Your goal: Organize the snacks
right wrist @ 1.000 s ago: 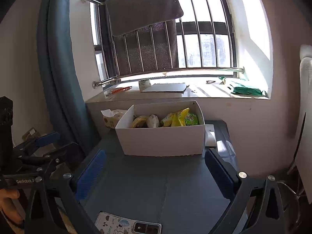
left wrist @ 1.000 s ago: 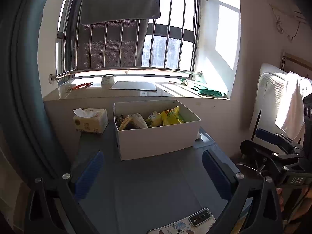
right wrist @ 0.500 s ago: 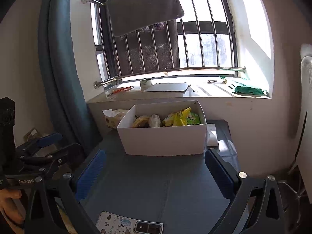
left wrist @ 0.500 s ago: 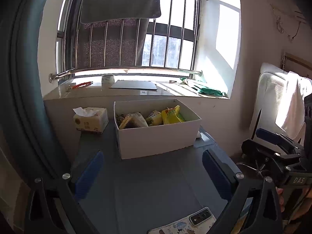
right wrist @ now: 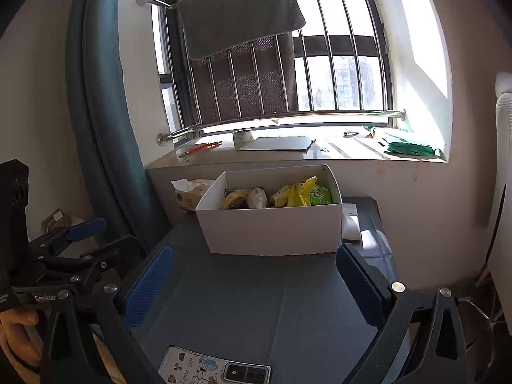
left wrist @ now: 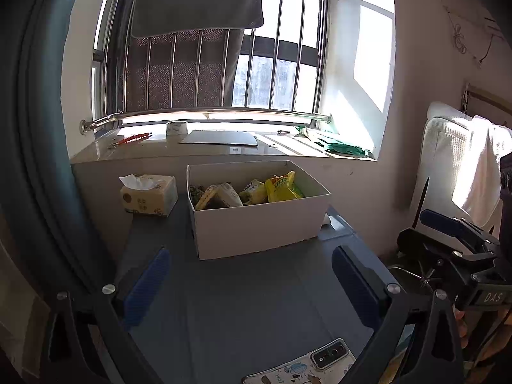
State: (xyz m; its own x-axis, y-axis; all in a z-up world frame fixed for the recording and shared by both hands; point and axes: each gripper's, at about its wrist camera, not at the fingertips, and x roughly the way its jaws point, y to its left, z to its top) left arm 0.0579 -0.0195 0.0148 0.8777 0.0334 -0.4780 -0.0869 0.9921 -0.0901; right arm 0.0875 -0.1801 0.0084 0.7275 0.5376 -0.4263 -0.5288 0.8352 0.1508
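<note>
Two grippers hover over dark grey tabletop (left wrist: 256,294), both spread wide, grasping nothing: left gripper (left wrist: 252,284), right gripper (right wrist: 256,284). White rectangular cardboard box (left wrist: 256,227) at far side of table, yellow and green snack packets (left wrist: 281,188) inside. Tissue pack (left wrist: 148,195) left of box. Phone in cartoon-print case (right wrist: 214,368) at near edge.
</note>
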